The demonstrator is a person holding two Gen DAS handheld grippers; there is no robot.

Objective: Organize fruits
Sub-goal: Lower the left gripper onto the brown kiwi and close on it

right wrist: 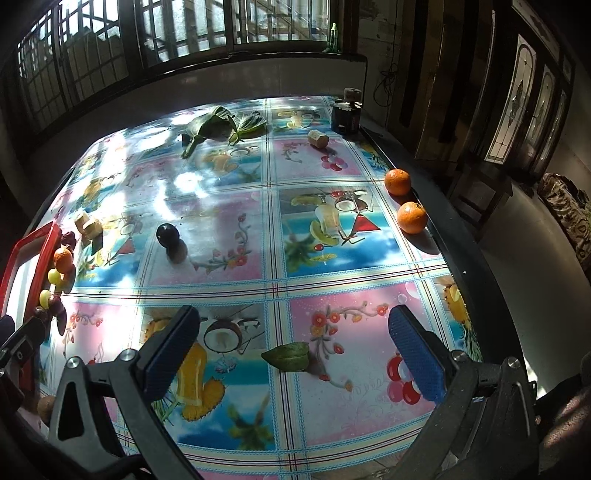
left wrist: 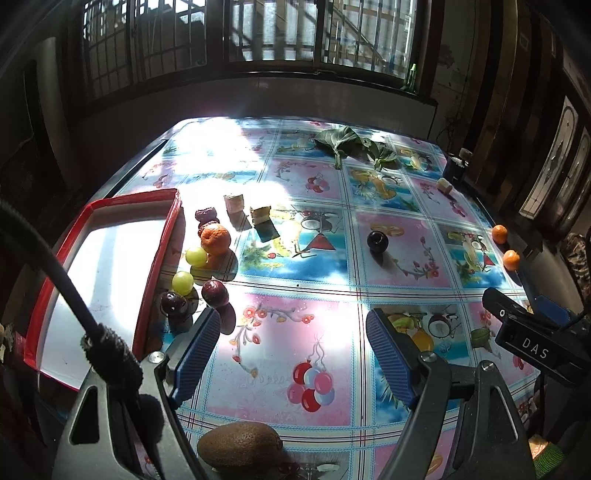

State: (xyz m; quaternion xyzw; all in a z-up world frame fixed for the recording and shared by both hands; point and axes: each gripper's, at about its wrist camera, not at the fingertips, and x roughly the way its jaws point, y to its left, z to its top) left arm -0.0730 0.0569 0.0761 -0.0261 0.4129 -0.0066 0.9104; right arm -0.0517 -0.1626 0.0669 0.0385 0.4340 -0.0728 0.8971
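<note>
Both tongs, left gripper (left wrist: 291,354) and right gripper (right wrist: 295,354), hung released and empty above the table (left wrist: 295,332), while fruit clustered beside the bare red tray (left wrist: 155,258), presumably staged for loading: tangerine (left wrist: 215,239), grapes (left wrist: 195,256), plums (left wrist: 215,292); two oranges (right wrist: 398,181) lay far right.

A home's sunlit room: a table (left wrist: 295,332) under fruit-print oilcloth fills the centre, barred windows (left wrist: 258,29) along the top, stained-glass cabinet doors (right wrist: 524,103) upper right.
</note>
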